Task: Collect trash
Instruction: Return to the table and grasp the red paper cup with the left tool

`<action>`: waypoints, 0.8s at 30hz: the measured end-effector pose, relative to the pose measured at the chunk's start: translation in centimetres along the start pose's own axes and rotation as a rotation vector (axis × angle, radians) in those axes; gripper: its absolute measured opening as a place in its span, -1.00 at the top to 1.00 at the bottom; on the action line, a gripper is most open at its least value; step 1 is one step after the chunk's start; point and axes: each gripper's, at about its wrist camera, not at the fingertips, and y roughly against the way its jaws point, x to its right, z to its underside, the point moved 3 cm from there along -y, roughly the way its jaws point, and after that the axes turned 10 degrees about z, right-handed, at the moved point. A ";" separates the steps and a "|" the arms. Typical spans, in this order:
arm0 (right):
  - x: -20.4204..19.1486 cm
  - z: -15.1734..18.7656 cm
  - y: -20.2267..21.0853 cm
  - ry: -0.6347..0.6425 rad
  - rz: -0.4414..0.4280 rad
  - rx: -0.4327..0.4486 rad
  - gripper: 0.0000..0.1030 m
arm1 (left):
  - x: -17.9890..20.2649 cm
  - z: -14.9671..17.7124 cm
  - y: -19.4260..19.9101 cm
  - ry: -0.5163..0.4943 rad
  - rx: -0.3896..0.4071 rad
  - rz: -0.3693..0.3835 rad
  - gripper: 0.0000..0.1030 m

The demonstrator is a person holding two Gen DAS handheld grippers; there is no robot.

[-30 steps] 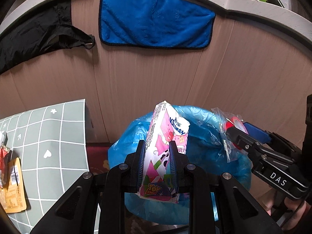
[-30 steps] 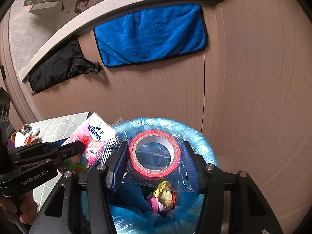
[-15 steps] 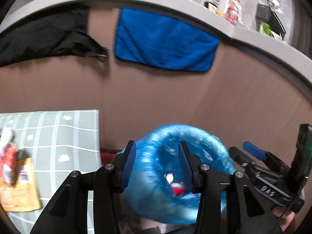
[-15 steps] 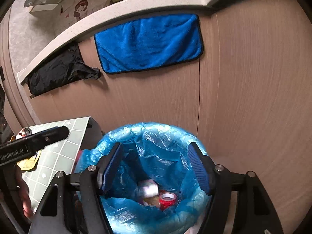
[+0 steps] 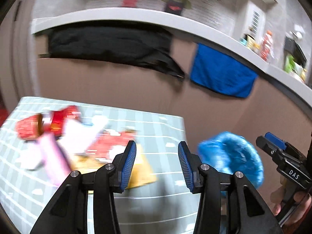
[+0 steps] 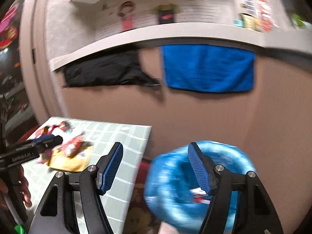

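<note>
My left gripper (image 5: 157, 152) is open and empty above the grid-patterned table (image 5: 165, 128). Blurred trash lies ahead of it: red wrappers (image 5: 29, 128), a pink packet (image 5: 52, 156), a white piece (image 5: 81, 134) and a yellow packet (image 5: 142, 173). My right gripper (image 6: 156, 152) is open too, empty, between the table edge (image 6: 136, 136) and the bin with the blue bag (image 6: 175, 175). Red and white trash (image 6: 198, 195) shows inside the bag. The bin (image 5: 230, 156) sits right of the table in the left wrist view. Each view shows the other gripper at its side: the right one (image 5: 273, 142), the left one (image 6: 48, 142).
A brown panel wall stands behind, under a grey counter ledge (image 6: 156, 33). A blue towel (image 5: 220, 76) and a black cloth (image 5: 109, 44) hang from it. A printed floor mat (image 6: 140, 204) lies between table and bin. A hand (image 5: 292, 204) holds the right gripper.
The tissue pack and the bagged red tape roll left my jaws and dropped into the bin. Both grippers opened, then swung left and up from the bin toward the table.
</note>
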 end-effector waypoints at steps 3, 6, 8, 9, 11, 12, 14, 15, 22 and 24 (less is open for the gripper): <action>-5.3 -0.3 -0.3 0.068 -0.064 -0.010 -0.28 | -4.6 -0.3 3.6 0.039 0.048 -0.062 0.11; -10.4 -0.4 -0.5 0.136 -0.122 -0.018 -0.28 | -9.6 -0.2 6.8 0.067 0.082 -0.143 0.11; -13.9 -0.3 -0.8 0.180 -0.168 -0.030 -0.28 | -12.9 0.1 8.2 0.089 0.082 -0.200 0.11; -15.8 -0.3 -1.1 0.203 -0.194 -0.042 -0.28 | -14.5 0.4 8.9 0.103 0.078 -0.223 0.11; -19.4 -0.1 -1.7 0.250 -0.244 -0.067 -0.28 | -17.4 1.1 10.0 0.131 0.064 -0.255 0.11; -20.7 0.0 -1.9 0.268 -0.257 -0.076 -0.28 | -18.8 1.4 10.4 0.146 0.056 -0.267 0.11; -23.5 0.2 -2.2 0.311 -0.283 -0.089 -0.28 | -20.9 1.9 11.0 0.178 0.041 -0.271 0.11; -24.9 0.2 -2.4 0.331 -0.297 -0.094 -0.28 | -21.5 2.1 11.0 0.189 0.031 -0.263 0.11; -31.2 -0.2 -3.9 0.424 -0.336 -0.114 -0.28 | -24.5 2.2 9.1 0.205 -0.041 -0.187 0.11; -31.5 -0.9 -4.4 0.425 -0.328 -0.108 -0.28 | -25.3 1.6 8.3 0.233 -0.050 -0.168 0.11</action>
